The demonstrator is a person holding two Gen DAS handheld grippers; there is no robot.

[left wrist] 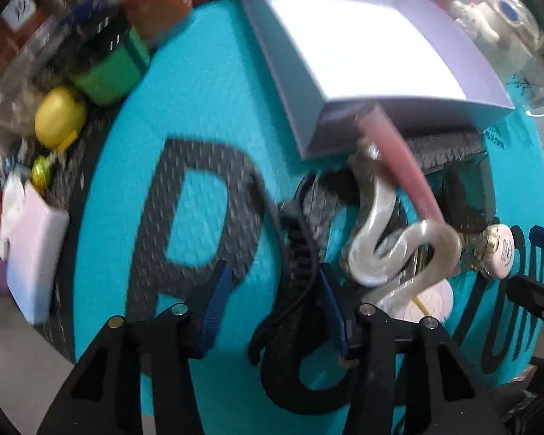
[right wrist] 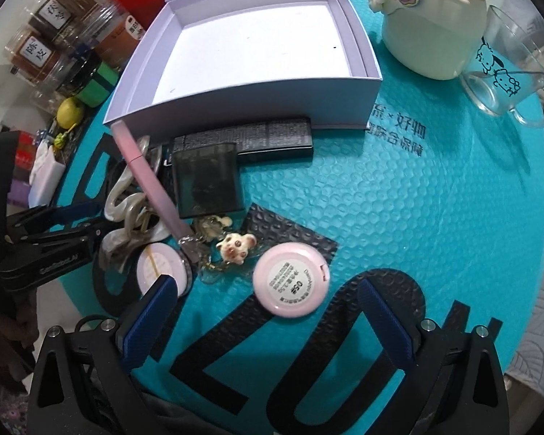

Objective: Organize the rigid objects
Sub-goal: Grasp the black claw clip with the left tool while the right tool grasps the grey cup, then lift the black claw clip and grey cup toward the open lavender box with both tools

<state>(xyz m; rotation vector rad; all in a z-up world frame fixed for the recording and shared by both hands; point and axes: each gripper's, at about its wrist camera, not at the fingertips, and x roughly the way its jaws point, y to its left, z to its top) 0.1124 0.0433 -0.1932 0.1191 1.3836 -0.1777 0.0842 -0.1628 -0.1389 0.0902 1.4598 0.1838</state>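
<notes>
Left of the open white cardboard box (right wrist: 257, 47), clear jars with brown contents (right wrist: 54, 40), a green block (right wrist: 99, 83) and a yellow lemon-shaped piece (right wrist: 70, 109) crowd the edge of the counter, which is covered by a teal bubble mailer (right wrist: 435, 217). Just in front of the box's near-left corner the left gripper (left wrist: 275, 290) points down over a black comb-like clip (left wrist: 301, 250); its blue pads stand partly apart, the clip lies between them, and I cannot tell whether they press on it yet. To do this well, it seems wise to centre the clip between the pads before lifting, since a pearly wavy hair claw (left wrist: 384, 250) lies just beside it and could be dragged along. A pink pen-shaped stick (right wrist: 152, 185) leans across that claw toward the box corner. Further right, in front of the box's near wall, sit a smoky dark square case (right wrist: 206, 181), a small cream animal charm (right wrist: 235, 248) and a round pink compact (right wrist: 290, 281). The right gripper (right wrist: 268, 311) hangs wide open above the compact, holding nothing; a straight descent with pads either side of its rim looks best. Right of the box stand a cream teapot-shaped jar (right wrist: 435, 21) and a clear glass cup (right wrist: 504, 69).
</notes>
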